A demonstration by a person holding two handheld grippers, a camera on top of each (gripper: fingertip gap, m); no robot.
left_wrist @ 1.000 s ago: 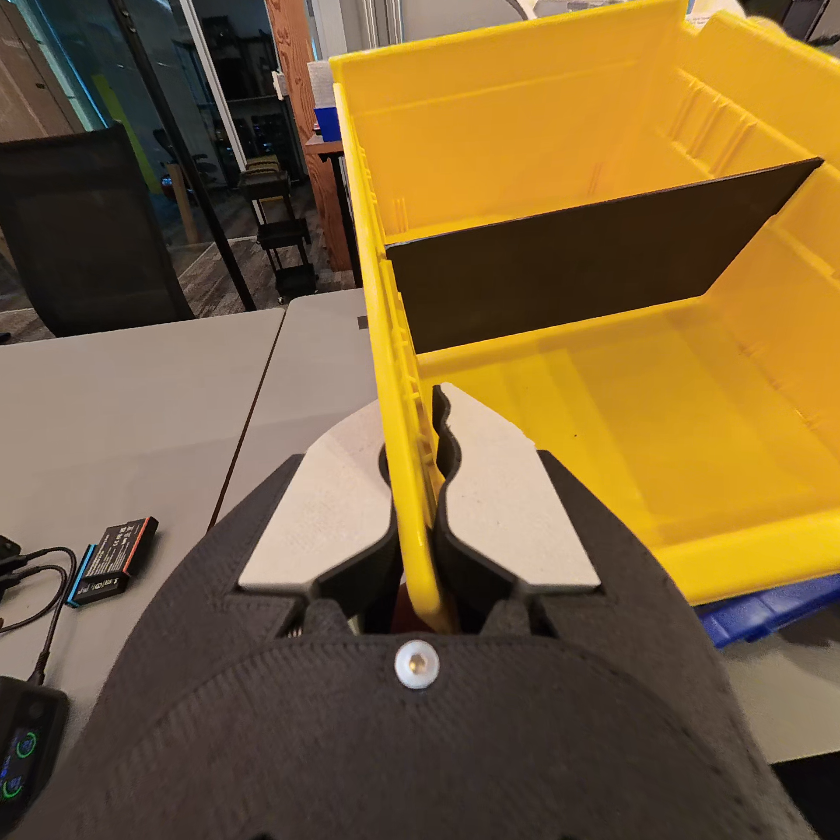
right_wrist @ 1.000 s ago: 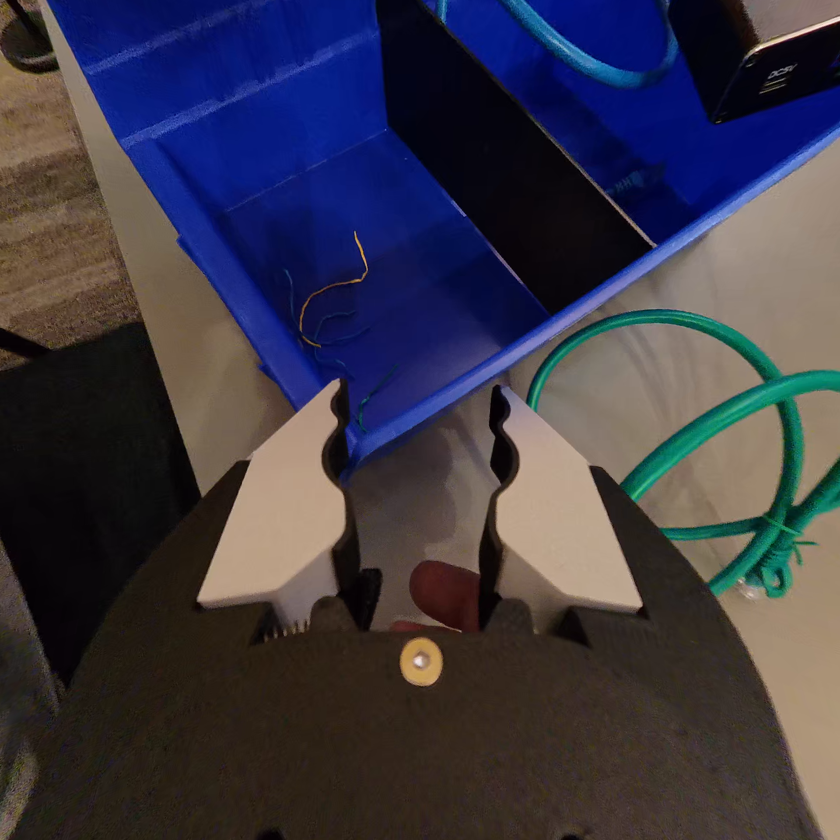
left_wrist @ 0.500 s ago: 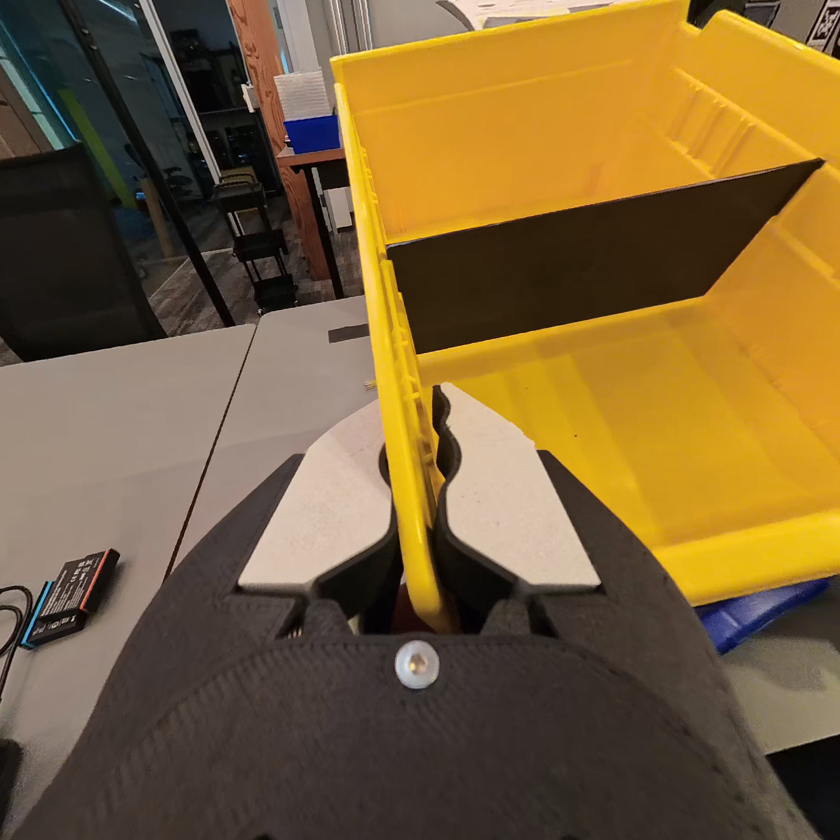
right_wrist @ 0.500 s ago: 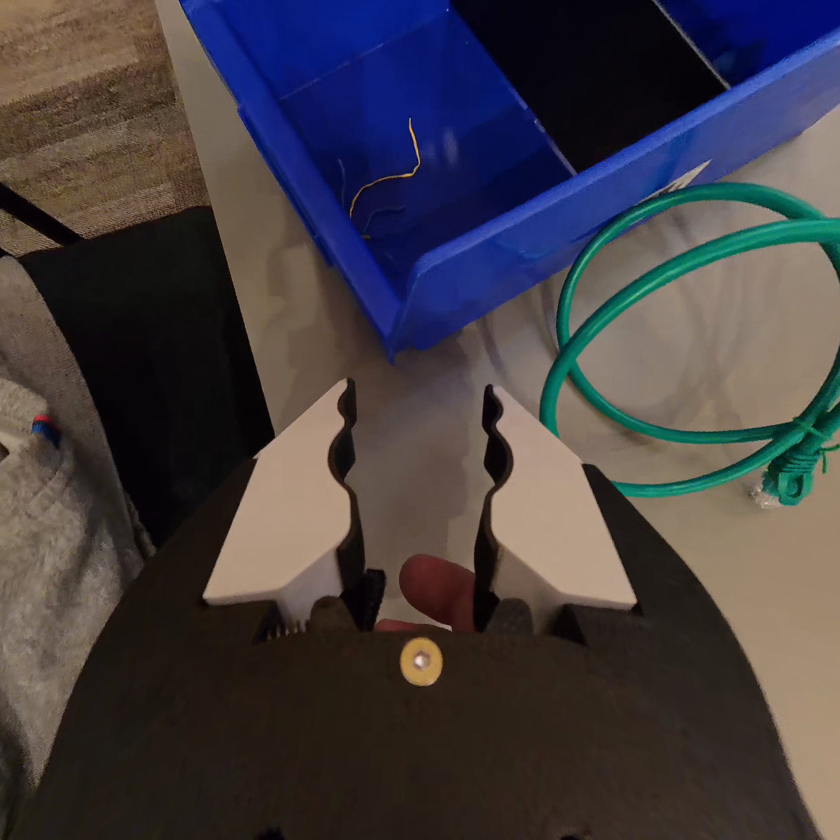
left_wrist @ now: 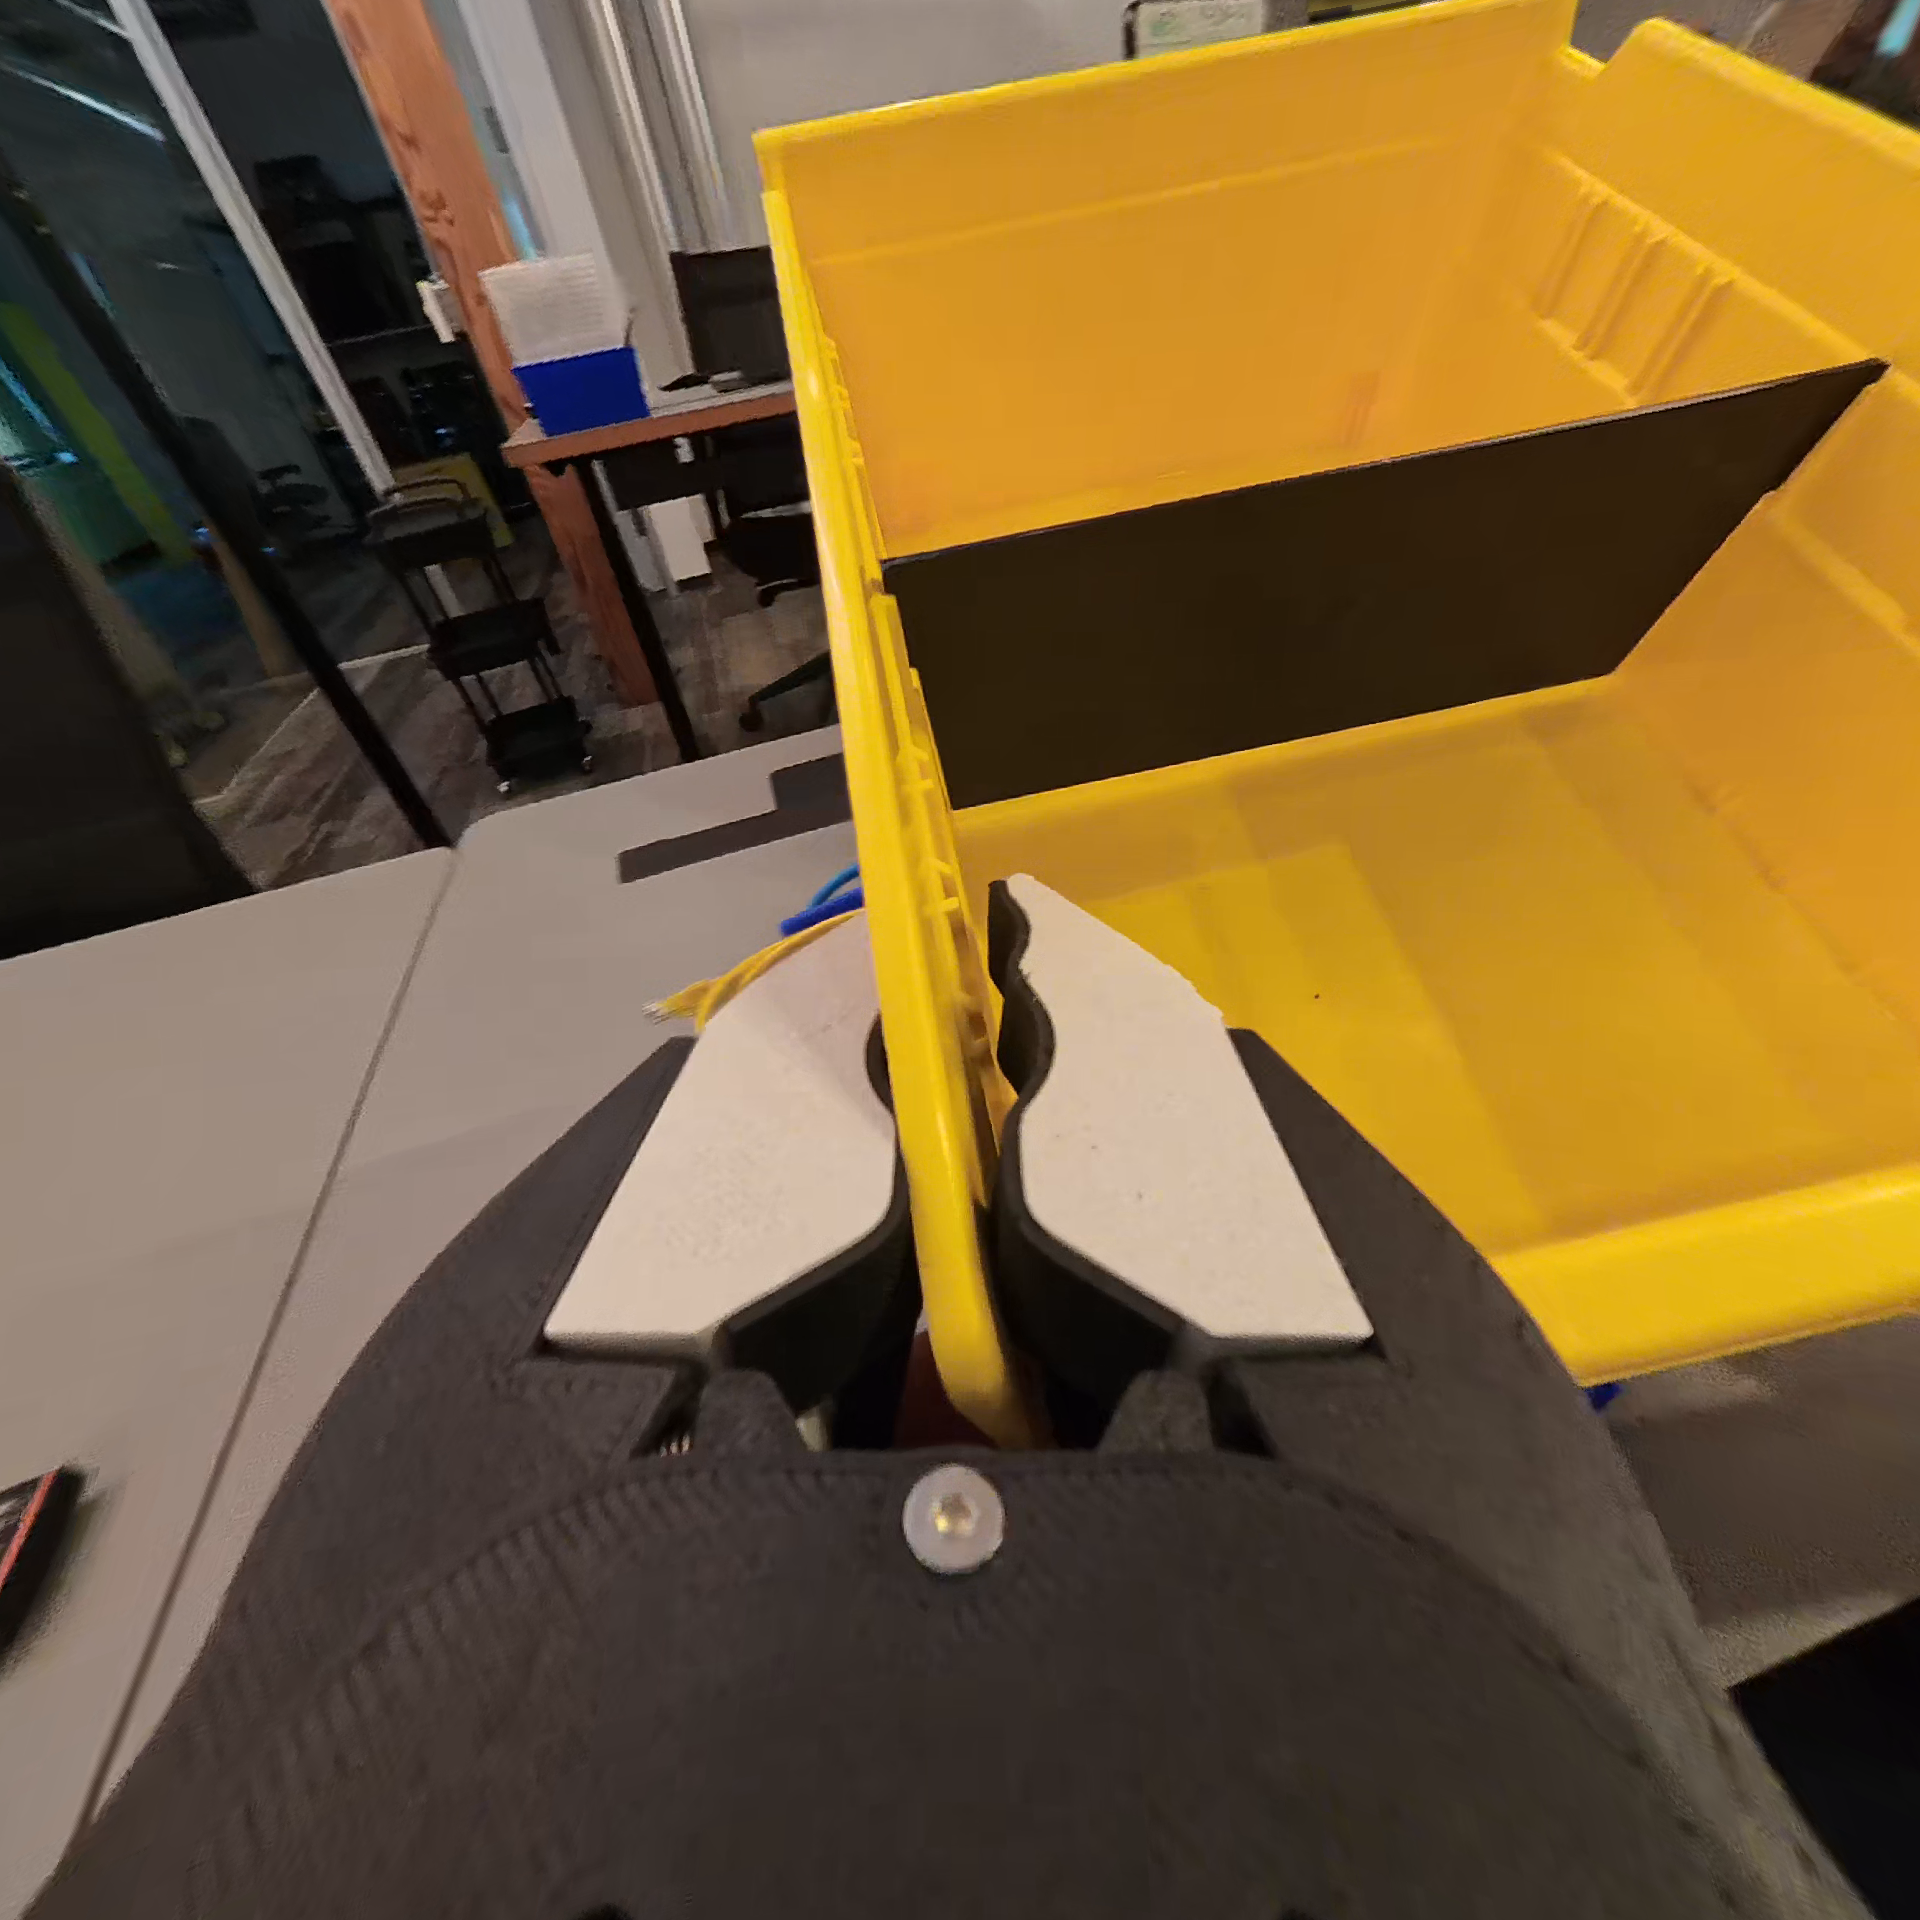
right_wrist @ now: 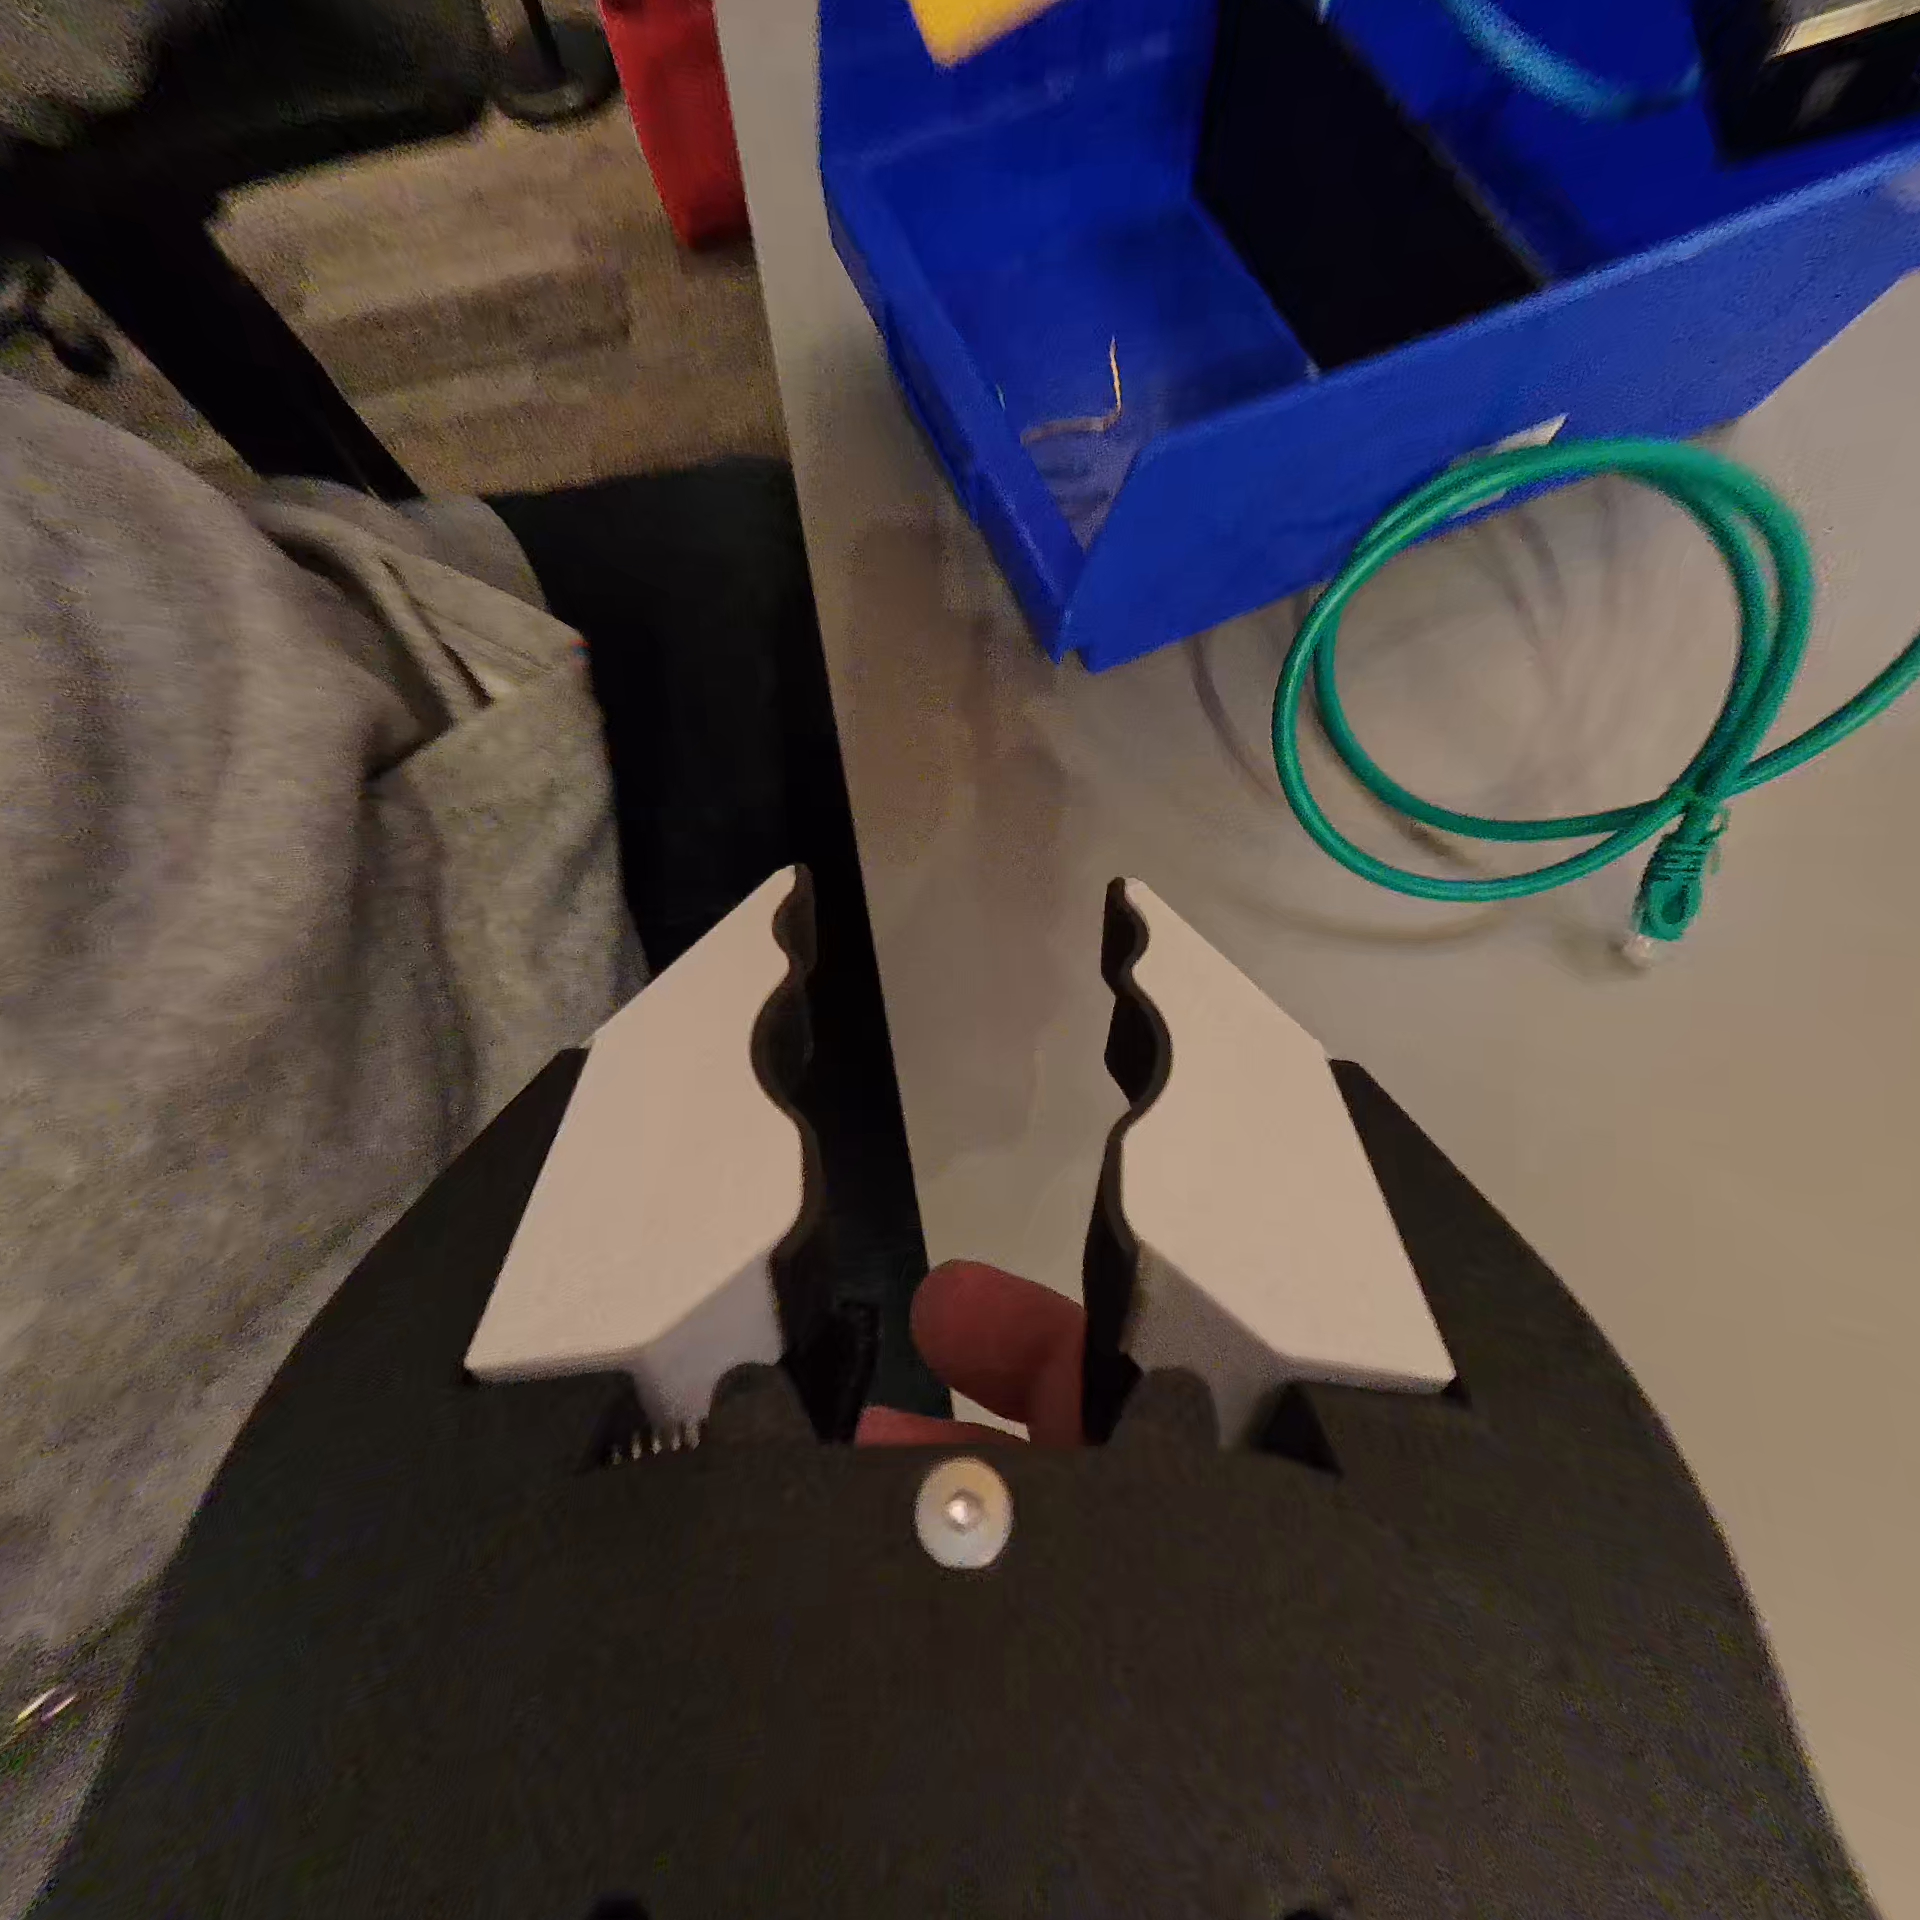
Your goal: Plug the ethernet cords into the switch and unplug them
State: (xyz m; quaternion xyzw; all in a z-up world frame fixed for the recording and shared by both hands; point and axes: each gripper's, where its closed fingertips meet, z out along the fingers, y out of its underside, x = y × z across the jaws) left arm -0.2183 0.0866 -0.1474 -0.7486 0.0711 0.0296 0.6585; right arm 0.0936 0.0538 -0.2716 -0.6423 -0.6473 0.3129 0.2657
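My left gripper is shut on the left wall of an empty yellow bin with a black divider and holds it above the grey table. A yellow cord end and a blue cord lie on the table just left of the bin. My right gripper is open and empty over the table's near edge. A coiled green ethernet cord lies on the table ahead to the right, beside a blue bin. A dark device, cut off by the frame, sits in the blue bin.
The blue bin holds a black divider, a blue cord and thin wire scraps. A grey sleeve is at the left beyond the table edge. A small black device lies at the table's left. Chairs and a cart stand behind. Across from one pair of fingers to the other is roughly 35 cm.
My left gripper has carried the yellow bin leftward and up, uncovering the yellow and blue cord ends. My right gripper has pulled back from the blue bin toward the table's edge, still open.
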